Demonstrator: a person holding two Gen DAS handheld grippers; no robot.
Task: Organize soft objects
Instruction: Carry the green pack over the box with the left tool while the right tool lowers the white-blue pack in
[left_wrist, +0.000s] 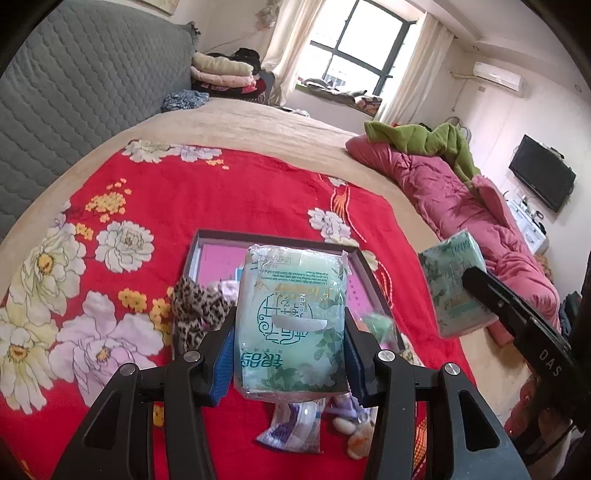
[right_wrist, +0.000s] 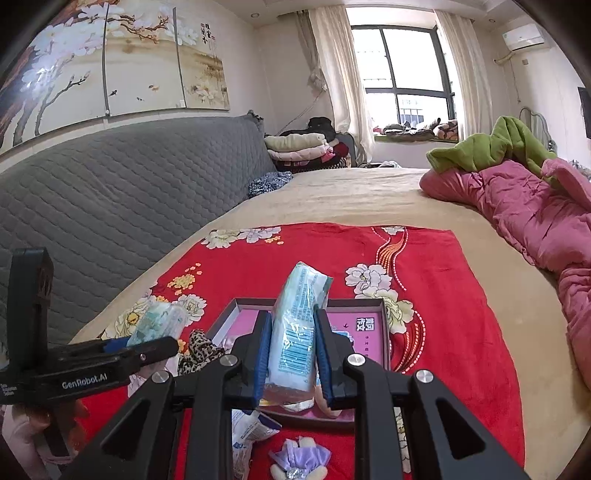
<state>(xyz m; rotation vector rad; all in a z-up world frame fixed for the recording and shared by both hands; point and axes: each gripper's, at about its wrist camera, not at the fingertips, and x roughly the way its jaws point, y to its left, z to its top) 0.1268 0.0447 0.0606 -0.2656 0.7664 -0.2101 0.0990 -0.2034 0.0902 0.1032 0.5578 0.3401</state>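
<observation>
green pack (left_wrist: 291, 317) | left hand-held gripper (left_wrist: 290, 354) clamps it broadside, above box (left_wrist: 364, 266) | right hand-held gripper (right_wrist: 290, 354) pinches blue pack (right_wrist: 295, 332) narrowly

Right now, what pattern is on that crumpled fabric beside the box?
Leopard print, brown and black spots: the leopard-print fabric shows best in the left wrist view.

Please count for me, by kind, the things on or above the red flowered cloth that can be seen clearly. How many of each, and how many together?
green packs, held up: 2
small packet, lying flat: 1
plush toy: 1
leopard-print piece: 1
open box: 1
Total: 6
The small things inside the box are too hidden to count.
</observation>
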